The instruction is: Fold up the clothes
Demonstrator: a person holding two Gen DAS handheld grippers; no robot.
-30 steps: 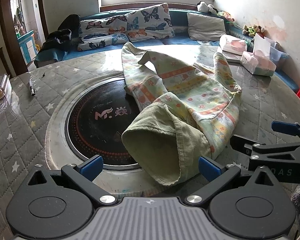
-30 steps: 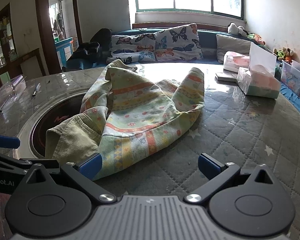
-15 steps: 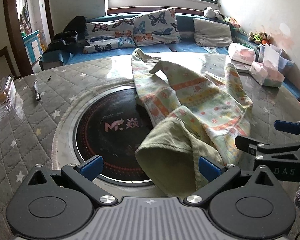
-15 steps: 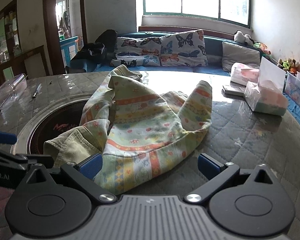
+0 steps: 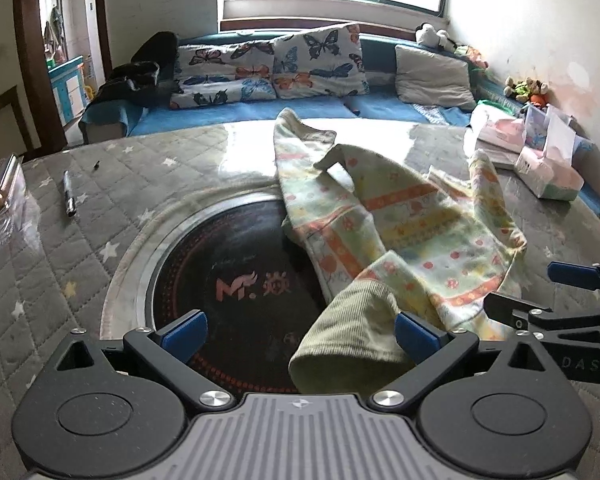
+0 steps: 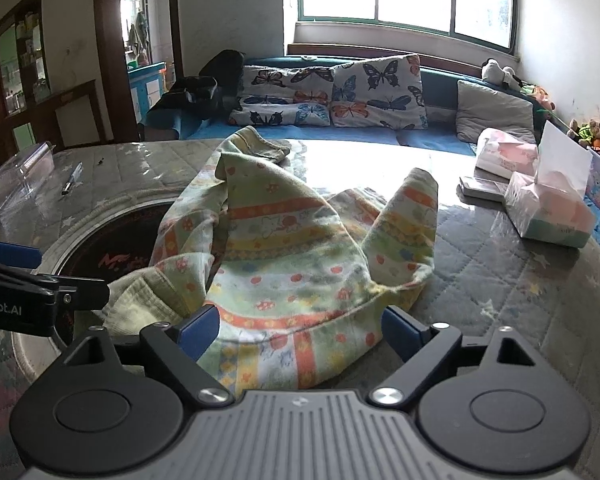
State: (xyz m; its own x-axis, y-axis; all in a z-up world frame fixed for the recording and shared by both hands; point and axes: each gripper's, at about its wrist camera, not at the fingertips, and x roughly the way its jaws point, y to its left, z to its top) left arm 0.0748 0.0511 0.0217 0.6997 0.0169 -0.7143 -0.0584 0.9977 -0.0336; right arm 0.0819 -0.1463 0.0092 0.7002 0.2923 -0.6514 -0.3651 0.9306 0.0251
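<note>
My left gripper (image 5: 298, 334) gapes wide at six o'clock, the garment's (image 5: 400, 232) ribbed hem (image 5: 352, 336) between its pads, ungripped. My right gripper (image 6: 300, 330) has just been narrowing around the printed edge, pads not yet pressing, to lift both corners together.

Tissue box (image 6: 552, 210) blocks the right; left table (image 5: 112, 184) seems mostly free.

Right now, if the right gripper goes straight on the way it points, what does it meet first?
Most likely the striped hem of the patterned garment, already lying between the open right gripper fingers, which have just been closing; depth is uncertain.
</note>
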